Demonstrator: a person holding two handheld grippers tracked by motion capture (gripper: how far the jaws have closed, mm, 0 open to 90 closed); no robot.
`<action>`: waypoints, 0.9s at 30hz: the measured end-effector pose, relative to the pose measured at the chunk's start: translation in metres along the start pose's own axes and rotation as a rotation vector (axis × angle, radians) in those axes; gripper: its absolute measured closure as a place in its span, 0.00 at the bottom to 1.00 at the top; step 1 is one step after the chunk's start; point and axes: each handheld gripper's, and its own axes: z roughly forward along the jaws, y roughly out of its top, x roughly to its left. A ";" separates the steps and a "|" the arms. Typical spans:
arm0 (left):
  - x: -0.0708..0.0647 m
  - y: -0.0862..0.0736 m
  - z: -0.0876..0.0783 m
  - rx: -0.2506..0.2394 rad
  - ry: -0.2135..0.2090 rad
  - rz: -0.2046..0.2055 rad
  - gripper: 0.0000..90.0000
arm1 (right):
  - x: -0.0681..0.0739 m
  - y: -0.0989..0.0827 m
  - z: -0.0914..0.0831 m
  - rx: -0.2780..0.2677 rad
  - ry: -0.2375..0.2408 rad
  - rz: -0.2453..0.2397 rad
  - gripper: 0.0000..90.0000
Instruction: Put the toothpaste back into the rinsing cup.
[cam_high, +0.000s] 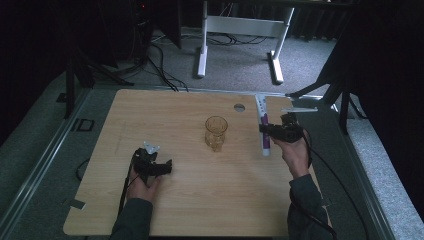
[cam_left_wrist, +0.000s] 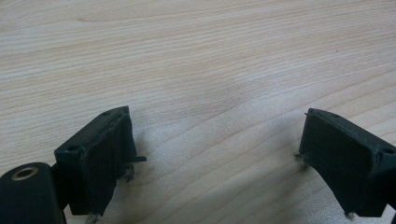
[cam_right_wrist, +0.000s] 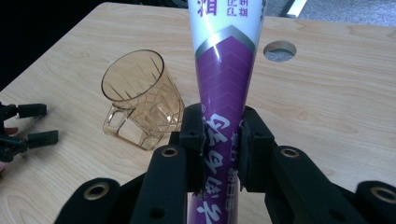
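Right now your right gripper (cam_right_wrist: 223, 140) is clamping a purple and white tube (cam_right_wrist: 224, 84) near the table's (cam_high: 200, 210) right edge, just right of the amber glass mug (cam_high: 216, 133). Your left gripper (cam_left_wrist: 215, 158) is resting wide open over bare wood, gripping nothing.

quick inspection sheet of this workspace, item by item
surface: wooden table, bare grain, round cable hole near the far edge
job's things: purple and white tube clamped in the right gripper; amber glass cup upright mid-table
clutter: nothing seen
grippers: right gripper shut on the tube; left gripper open, nothing between its jaws, over bare wood
cables: black cable trails from the right gripper; another from the left; loose cables on the floor
surroundings: grey carpet, white desk frame beyond the table, dark stands
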 end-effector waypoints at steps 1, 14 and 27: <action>0.000 0.000 0.000 0.000 0.000 0.000 0.11 | 0.000 0.001 0.000 -0.002 -0.001 0.002 0.83; 0.000 0.000 0.000 0.000 -0.001 -0.001 0.11 | 0.001 0.009 0.005 -0.035 -0.003 0.011 0.83; -0.001 0.000 0.000 0.000 -0.002 0.000 0.11 | 0.006 0.018 0.014 -0.061 -0.004 0.003 0.83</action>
